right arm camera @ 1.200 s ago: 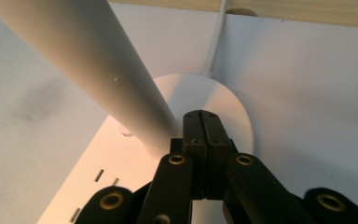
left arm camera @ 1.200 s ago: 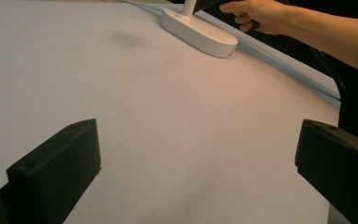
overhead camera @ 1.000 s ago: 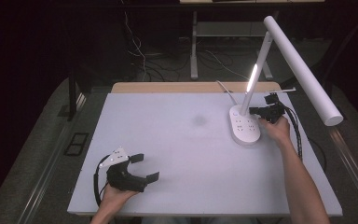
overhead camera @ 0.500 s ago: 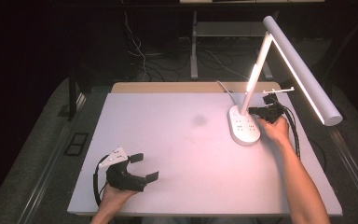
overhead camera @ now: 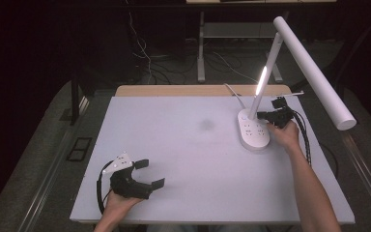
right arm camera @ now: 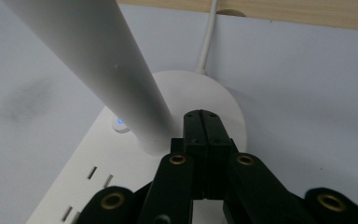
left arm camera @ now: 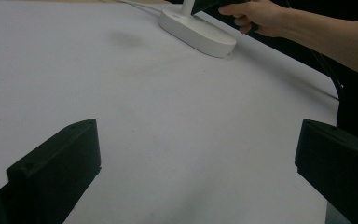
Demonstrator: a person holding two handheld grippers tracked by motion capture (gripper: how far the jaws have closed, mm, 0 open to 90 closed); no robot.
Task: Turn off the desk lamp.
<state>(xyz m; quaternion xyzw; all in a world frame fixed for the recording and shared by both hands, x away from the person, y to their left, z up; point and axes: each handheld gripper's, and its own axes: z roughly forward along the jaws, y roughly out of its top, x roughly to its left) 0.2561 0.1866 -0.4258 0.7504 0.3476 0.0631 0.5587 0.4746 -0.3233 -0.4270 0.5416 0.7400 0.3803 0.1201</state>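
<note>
A white desk lamp stands at the table's back right, with an oval base (overhead camera: 253,131) that carries socket slots, a slanted stem (right arm camera: 98,60) and a long tube head (overhead camera: 314,72). A light streak glows on the stem, and a small blue dot (right arm camera: 119,122) is lit on the base. My right gripper (overhead camera: 262,115) is shut with nothing between its jaws. Its tips (right arm camera: 202,114) hover over the base just beside the foot of the stem. My left gripper (overhead camera: 150,174) stands open near the table's front left, its jaws wide apart (left arm camera: 196,158) over bare tabletop.
The white tabletop (overhead camera: 183,145) has a faint grey smudge (overhead camera: 206,124) near its middle. A wooden strip (overhead camera: 174,90) runs along the far edge. The lamp's white cord (overhead camera: 234,92) leads off the back. Dark floor with cables and a desk frame lies beyond.
The glow on the lamp's stem was longer and brighter half a second ago and is shorter again now. Neither hand has moved.
</note>
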